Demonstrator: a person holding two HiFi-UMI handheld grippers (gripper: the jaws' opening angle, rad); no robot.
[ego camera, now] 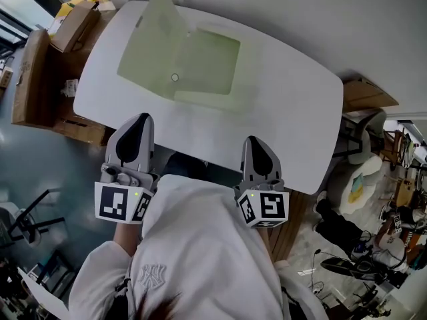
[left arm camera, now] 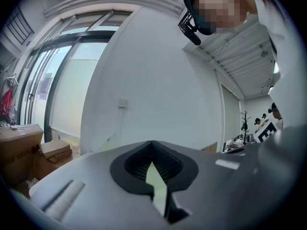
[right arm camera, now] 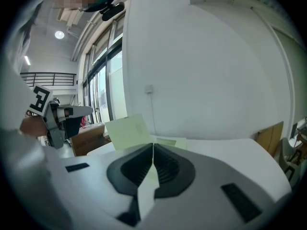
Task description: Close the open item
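A pale green plastic folder (ego camera: 203, 65) lies open on the white table (ego camera: 293, 112), its flap (ego camera: 150, 42) standing up at the left with a small round snap on it. My left gripper (ego camera: 138, 120) hovers at the table's near edge, short of the folder, jaws shut with nothing in them. My right gripper (ego camera: 252, 142) is at the same edge further right, also shut and empty. The right gripper view shows the raised flap (right arm camera: 127, 131) and the flat half (right arm camera: 168, 142) ahead of the closed jaws (right arm camera: 153, 145). In the left gripper view the jaws (left arm camera: 152, 145) meet at the tips.
Cardboard boxes (ego camera: 73, 25) and a wooden board (ego camera: 30, 79) stand left of the table. A chair (ego camera: 363, 142) and clutter are off its right end. The person's white sleeves and hood fill the near foreground.
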